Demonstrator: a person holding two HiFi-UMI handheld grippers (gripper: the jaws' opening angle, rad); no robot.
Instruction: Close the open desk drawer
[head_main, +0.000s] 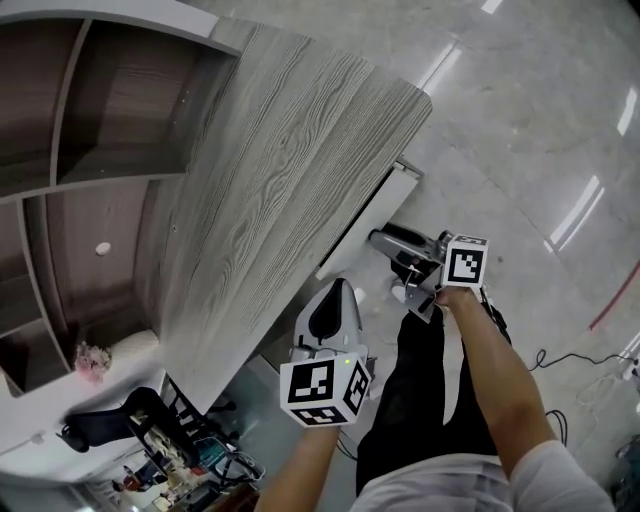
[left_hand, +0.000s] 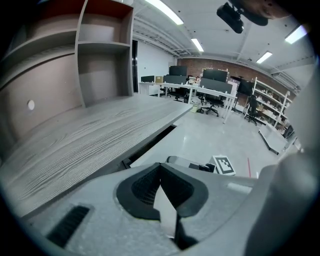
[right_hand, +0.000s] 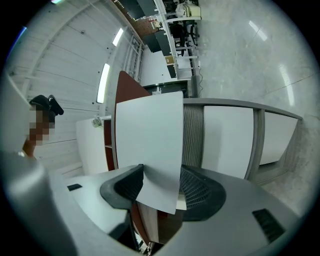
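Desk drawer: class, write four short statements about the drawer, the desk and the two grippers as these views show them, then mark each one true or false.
1. The drawer front sits flush under the desk top. False: it stands out from the desk, with a dark gap between them.
2. The drawer front stands between the right gripper's jaws. True.
3. The left gripper's jaws are wide apart. False: their tips meet.
4. The desk top is grey wood grain. True.
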